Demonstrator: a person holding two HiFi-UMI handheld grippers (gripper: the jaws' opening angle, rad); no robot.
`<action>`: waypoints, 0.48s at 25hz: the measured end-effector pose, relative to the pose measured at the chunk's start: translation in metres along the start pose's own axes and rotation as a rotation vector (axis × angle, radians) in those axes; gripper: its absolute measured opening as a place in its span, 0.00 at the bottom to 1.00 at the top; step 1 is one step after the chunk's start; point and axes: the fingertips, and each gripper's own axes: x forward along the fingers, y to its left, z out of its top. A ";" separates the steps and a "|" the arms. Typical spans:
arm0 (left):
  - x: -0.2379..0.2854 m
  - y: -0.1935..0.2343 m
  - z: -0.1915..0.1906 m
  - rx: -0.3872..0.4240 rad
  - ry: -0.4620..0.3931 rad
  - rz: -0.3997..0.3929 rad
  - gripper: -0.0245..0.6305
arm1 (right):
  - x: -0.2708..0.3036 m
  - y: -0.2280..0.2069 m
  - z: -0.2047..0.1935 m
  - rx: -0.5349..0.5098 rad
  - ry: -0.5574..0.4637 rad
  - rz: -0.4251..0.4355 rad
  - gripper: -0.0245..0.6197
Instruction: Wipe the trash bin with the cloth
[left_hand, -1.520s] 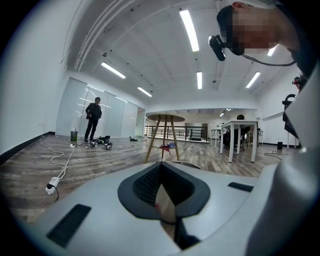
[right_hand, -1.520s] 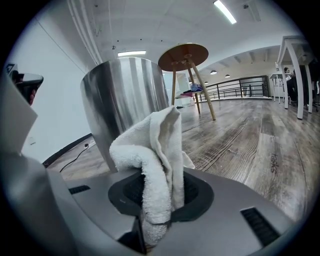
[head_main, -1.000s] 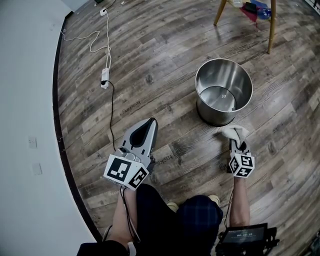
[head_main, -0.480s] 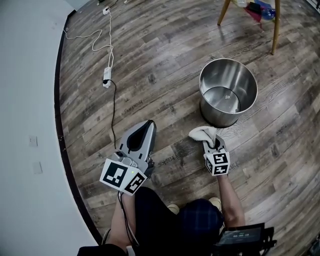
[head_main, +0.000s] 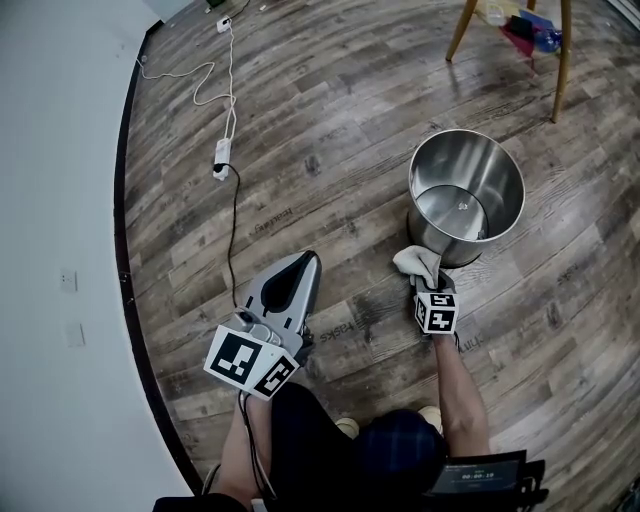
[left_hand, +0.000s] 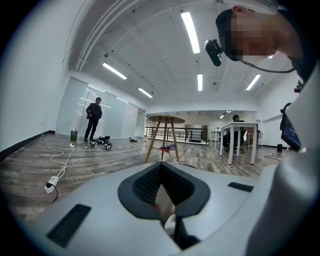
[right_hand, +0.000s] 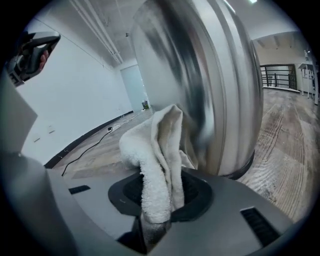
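A shiny steel trash bin (head_main: 466, 195) stands upright and open on the wood floor. My right gripper (head_main: 431, 288) is shut on a white cloth (head_main: 418, 262), which bunches up against the near left foot of the bin. In the right gripper view the cloth (right_hand: 160, 150) rises out of the jaws and touches the bin's curved wall (right_hand: 215, 85). My left gripper (head_main: 300, 268) hangs well left of the bin, shut, with nothing in it. The left gripper view looks across the room, and the bin is not in it.
A power strip (head_main: 221, 157) with white and black cables lies on the floor at the upper left, near the curved dark baseboard (head_main: 127, 200). Wooden legs (head_main: 561, 62) stand beyond the bin. In the left gripper view a person (left_hand: 93, 117) stands far off, and a round table (left_hand: 165, 120) is nearer.
My right gripper has carried the cloth leftward round the bin's near side, from just below it to its lower left wall. The left gripper has barely moved.
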 end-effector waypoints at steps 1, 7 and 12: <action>0.001 0.000 0.000 0.000 -0.001 -0.003 0.04 | 0.000 -0.002 0.001 -0.002 0.000 -0.006 0.18; 0.004 -0.003 -0.001 0.003 0.000 -0.021 0.04 | -0.012 -0.021 0.001 -0.022 -0.005 -0.045 0.18; 0.000 0.006 -0.003 -0.002 0.002 -0.005 0.04 | -0.024 -0.041 -0.002 -0.055 -0.005 -0.070 0.18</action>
